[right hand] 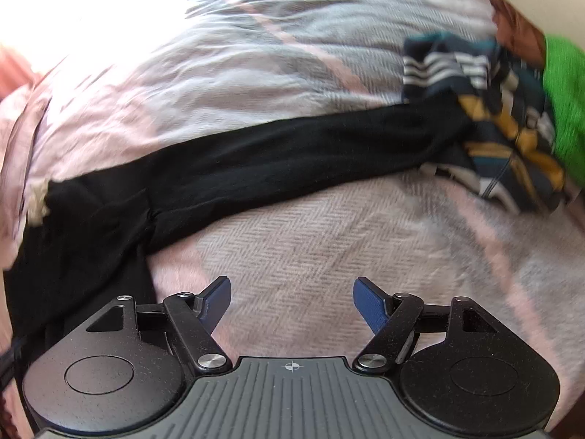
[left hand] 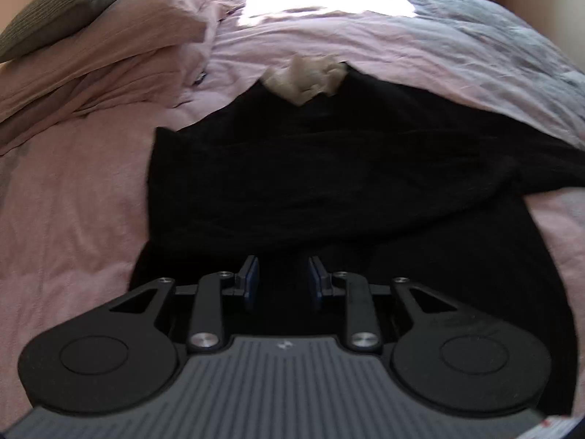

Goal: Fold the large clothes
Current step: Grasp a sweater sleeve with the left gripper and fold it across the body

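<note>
Our left gripper [left hand: 281, 278] hovers with its blue pads [left hand: 251, 280] set apart, nothing between them, directly over the near part of the black garment [left hand: 329, 168]. Beyond the fingers the garment lies spread across the bed [left hand: 65, 219], one layer folded over another in a thick ridge, and a sleeve runs off to the right. At its far end a pale beige lining or collar piece [left hand: 305, 78] shows. Farther left a pink pillow [left hand: 109, 47] sits with a grey-green pillow [left hand: 69, 3] stacked behind it.

Our right gripper [right hand: 292, 301] is spread wide and empty, hanging above the pink herringbone bedcover [right hand: 310, 241], clear of the cloth. Ahead of it the black sleeve [right hand: 292, 157] stretches from the garment's body at left toward a heap of clothes at upper right: a dark striped piece with yellow bands [right hand: 486, 109], touching the sleeve's end, and a bright green piece [right hand: 566, 98] beside it.
</note>
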{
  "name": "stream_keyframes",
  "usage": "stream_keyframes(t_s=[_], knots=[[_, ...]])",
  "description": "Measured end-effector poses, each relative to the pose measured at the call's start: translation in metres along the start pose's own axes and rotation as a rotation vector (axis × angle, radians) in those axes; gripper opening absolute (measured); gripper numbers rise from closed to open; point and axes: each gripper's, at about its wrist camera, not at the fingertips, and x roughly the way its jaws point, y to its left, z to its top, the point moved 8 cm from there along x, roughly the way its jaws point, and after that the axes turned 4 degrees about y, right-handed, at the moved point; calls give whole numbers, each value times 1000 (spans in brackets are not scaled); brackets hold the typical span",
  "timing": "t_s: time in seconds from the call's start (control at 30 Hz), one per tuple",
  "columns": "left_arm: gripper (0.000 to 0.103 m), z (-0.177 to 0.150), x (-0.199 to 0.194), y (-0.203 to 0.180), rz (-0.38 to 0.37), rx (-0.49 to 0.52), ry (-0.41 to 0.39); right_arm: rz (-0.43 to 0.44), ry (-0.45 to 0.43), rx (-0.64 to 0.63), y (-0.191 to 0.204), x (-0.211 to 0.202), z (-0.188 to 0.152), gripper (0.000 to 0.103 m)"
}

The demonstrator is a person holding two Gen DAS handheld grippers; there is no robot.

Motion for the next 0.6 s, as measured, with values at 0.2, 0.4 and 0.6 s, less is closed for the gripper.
stream_keyframes(t_s=[0.2,0.4,0.6], knots=[[27,-1,10,34,180,175,-12,22,-6,266,-45,17,12,71],[32,0,28,33,332,508,-43,-26,4,309,-65,14,9,71],[28,-18,65,34,425,856,-2,-24,40,339,-59,22,-5,71]])
